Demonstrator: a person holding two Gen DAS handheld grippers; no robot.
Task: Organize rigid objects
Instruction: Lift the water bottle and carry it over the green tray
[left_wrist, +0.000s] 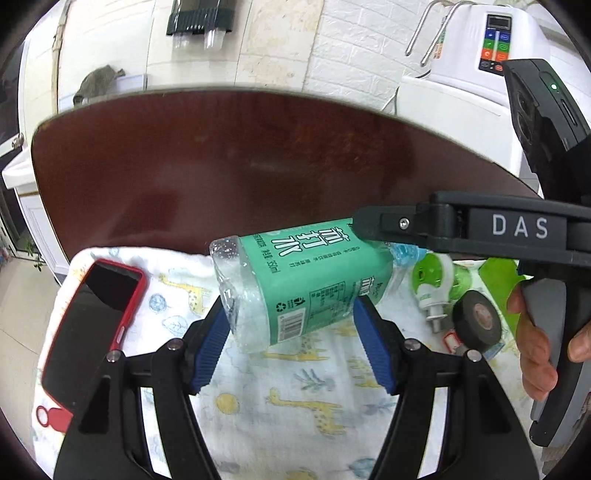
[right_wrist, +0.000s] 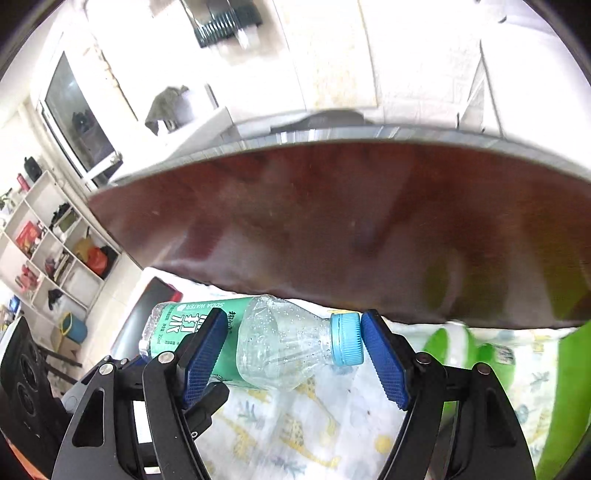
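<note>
Bottle lies on its side, seemingly lifted off the giraffe-print cloth that covers the near part of the dark red surface. Left gripper is clamped across the green-labelled body, blue pads pressing both sides. Right gripper spans the neck end: one pad against the blue cap, the other against the label, so it looks clamped lengthwise on the bottle too. Red-cased phone lies face up on the cloth near the surface's left edge. Toward the right edge sit a black tape roll and a green-and-white plug-in device, just beside each other. A hand holds the right gripper's handle.
</note>
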